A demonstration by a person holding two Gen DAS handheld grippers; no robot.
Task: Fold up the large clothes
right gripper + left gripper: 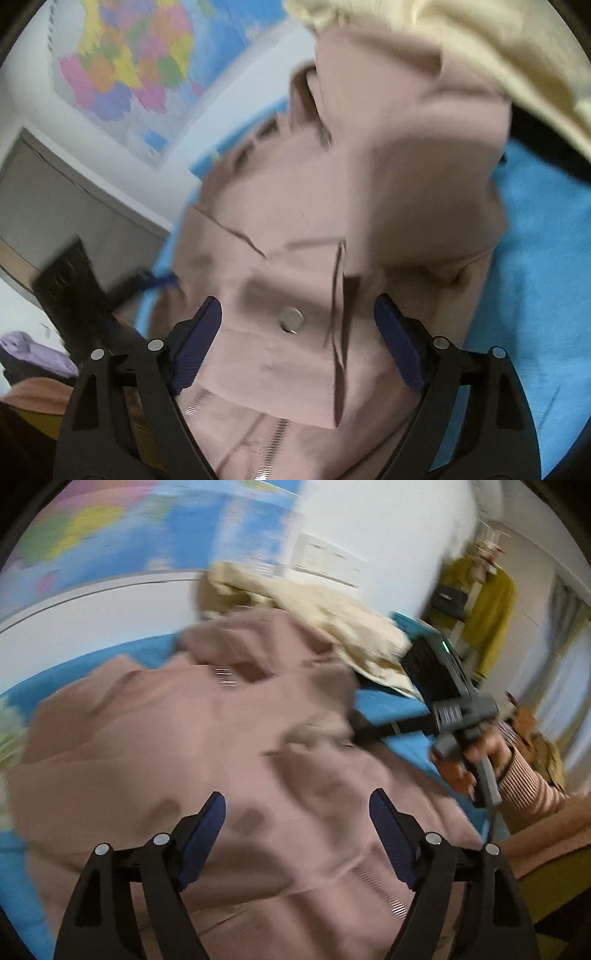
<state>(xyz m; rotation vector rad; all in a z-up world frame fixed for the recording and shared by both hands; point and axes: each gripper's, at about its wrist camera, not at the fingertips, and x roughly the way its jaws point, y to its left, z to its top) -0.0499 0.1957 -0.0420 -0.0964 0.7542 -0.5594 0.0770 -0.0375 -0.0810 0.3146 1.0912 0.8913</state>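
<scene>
Pink jacket lies crumpled on the blue sheet, bunched w/ a flap turned over near the snap button and a zipper running toward the near hem. Both views are blurred, so fine creases are hard to read.

Left gripper hangs over the jacket's mid panel, jaws spread wide, nothing between the pads. Right gripper same: wide apart, straddling the snap area but not pinching fabric.

Step in hand, as I judge it: re-grip for the next fold. To do it well, take one layer only at an edge or corner, each gripper on a matching point, lift together and lay flat so the flap doesn't drag.

Edges & room: a cream garment is heaped at the jacket's far side, touching or overlapping it, so folding that way risks snagging it. Bare sheet shows to the right in the right wrist view, w/ the best free space there. Wall w/ map is well beyond.
</scene>
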